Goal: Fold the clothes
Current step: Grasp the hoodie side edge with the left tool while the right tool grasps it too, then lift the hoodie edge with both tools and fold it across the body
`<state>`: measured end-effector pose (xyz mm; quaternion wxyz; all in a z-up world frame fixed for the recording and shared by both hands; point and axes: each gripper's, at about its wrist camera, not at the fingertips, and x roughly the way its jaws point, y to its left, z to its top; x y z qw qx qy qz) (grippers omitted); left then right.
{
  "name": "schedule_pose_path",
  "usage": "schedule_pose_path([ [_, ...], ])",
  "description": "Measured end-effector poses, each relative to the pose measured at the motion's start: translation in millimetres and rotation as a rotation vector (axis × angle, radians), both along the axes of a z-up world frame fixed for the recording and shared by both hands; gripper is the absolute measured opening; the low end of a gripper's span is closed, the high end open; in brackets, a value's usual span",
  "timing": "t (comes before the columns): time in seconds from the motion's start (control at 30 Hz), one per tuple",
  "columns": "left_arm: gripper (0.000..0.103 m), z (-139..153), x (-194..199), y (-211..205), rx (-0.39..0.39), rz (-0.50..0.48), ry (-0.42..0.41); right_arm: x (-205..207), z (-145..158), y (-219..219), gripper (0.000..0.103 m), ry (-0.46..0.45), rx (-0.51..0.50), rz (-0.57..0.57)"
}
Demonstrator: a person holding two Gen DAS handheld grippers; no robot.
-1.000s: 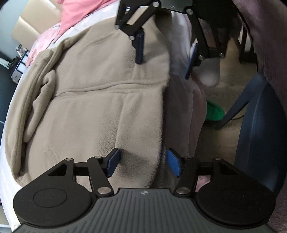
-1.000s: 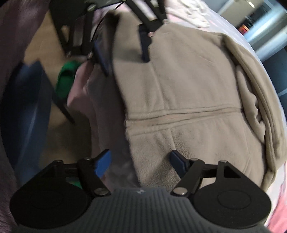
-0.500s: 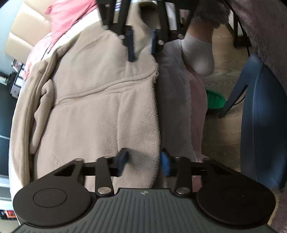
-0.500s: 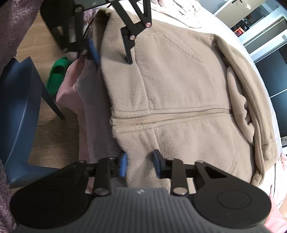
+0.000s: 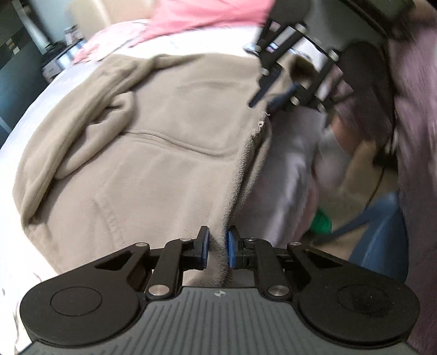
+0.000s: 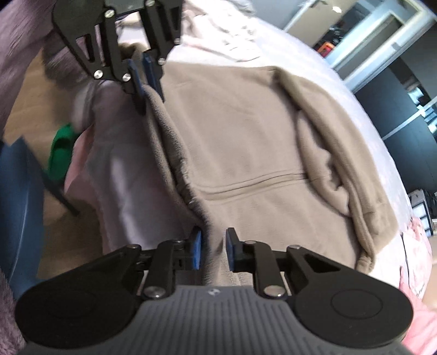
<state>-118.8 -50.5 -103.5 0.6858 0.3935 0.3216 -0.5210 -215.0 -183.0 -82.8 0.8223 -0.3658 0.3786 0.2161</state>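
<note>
Left wrist view: the left gripper (image 5: 217, 247) has its blue pads closing on the near edge of a beige fleece jacket (image 5: 153, 153), and a ridge of that fleece stands pinched between them. The jacket lies spread over a pale bed (image 5: 24, 128), one sleeve bunched along its left side. A pink cloth (image 5: 202, 13) lies at the top of the bed. Further along the same jacket edge the right gripper (image 5: 269, 98) shows, blurred, with its fingers nearly together at the fleece. Beyond the bed's edge are a green slipper (image 5: 322, 222) and a blue chair (image 5: 382, 234) on the floor.

Right wrist view: the right gripper (image 6: 213, 251) is closing too, with the jacket's (image 6: 245, 142) edge gathered between its pads and lifted off the lilac sheet (image 6: 128, 174) beneath. Far along that edge the left gripper (image 6: 143, 79) nips the fleece between narrow-set fingers. The slipper (image 6: 61, 153) and chair (image 6: 19, 207) sit at the left.
</note>
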Motion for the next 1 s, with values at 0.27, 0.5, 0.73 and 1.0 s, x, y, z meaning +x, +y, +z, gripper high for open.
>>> schedule_pose_path([
  [0.27, 0.011, 14, 40, -8, -0.083, 0.129, 0.003, 29, 12, -15, 0.02, -0.047, 0.07, -0.075],
  [0.5, 0.011, 14, 52, -14, -0.073, 0.162, 0.001, 34, 22, -23, 0.059, -0.023, 0.136, -0.104],
  [0.73, 0.011, 13, 54, -13, -0.074, 0.167, 0.014, 10, -4, -7, 0.07, 0.053, -0.044, 0.001],
  [1.0, 0.011, 13, 41, -13, -0.059, 0.132, -0.035, 17, -10, -18, 0.021, -0.034, -0.165, -0.057],
])
